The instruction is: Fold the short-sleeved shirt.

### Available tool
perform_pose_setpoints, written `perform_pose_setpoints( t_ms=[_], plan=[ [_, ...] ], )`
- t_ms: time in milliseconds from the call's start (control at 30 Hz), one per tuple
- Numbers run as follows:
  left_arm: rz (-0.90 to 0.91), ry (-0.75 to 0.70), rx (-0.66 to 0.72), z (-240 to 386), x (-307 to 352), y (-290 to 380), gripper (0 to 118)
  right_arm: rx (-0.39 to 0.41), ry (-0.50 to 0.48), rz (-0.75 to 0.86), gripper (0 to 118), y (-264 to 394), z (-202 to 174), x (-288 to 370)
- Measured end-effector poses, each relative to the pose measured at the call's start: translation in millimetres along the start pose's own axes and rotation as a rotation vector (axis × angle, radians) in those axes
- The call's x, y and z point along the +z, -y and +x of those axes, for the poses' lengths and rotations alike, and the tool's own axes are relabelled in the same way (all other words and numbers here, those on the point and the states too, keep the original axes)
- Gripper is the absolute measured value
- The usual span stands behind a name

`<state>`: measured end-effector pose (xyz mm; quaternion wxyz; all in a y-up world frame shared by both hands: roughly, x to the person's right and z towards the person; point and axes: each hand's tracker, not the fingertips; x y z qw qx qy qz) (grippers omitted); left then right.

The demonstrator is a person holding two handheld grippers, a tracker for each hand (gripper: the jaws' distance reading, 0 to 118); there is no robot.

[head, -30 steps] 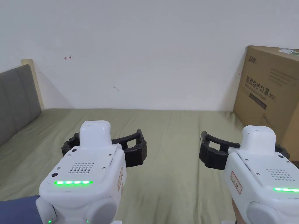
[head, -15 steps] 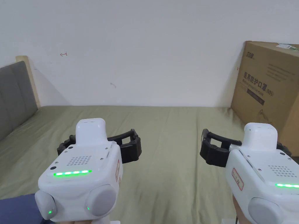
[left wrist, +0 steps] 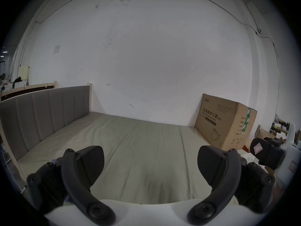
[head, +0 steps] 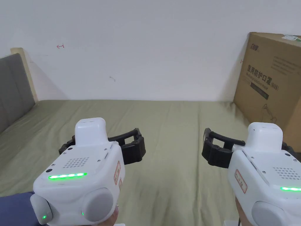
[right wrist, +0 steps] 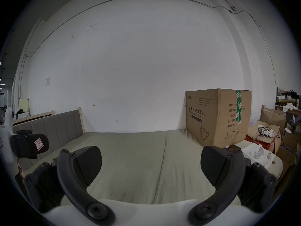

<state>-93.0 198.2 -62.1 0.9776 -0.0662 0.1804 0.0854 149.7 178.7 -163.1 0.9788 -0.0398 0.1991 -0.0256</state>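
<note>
My left gripper hovers open above the olive-green bed sheet, at the lower left of the head view. My right gripper is level with it at the lower right, also open. In the left gripper view the jaws of the left gripper stand wide apart with only sheet between them. The right gripper view shows the same for the right gripper. The sheet has only a few long creases. A dark blue sleeve shows at the bottom left.
A big cardboard box stands on the bed's right end against the white wall. A grey padded headboard bounds the left side. Past the box lie more cartons and clutter, and a white object sits near the bed's right edge.
The head camera has tilted and shifted a little, so the wall and box sit differently in the picture. Both grippers stay open, side by side over the sheet, in about the same place.
</note>
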Motion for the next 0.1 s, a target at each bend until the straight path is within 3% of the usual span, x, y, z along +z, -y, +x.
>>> perform_pose_setpoints(
  t_ms=[100],
  plan=[
    [0.005, -0.017, -0.041, 4.7, -3.2, 1.3, 115, 0.010, -0.001, 0.004, 118, 1.1, -1.8, -3.0]
  ],
)
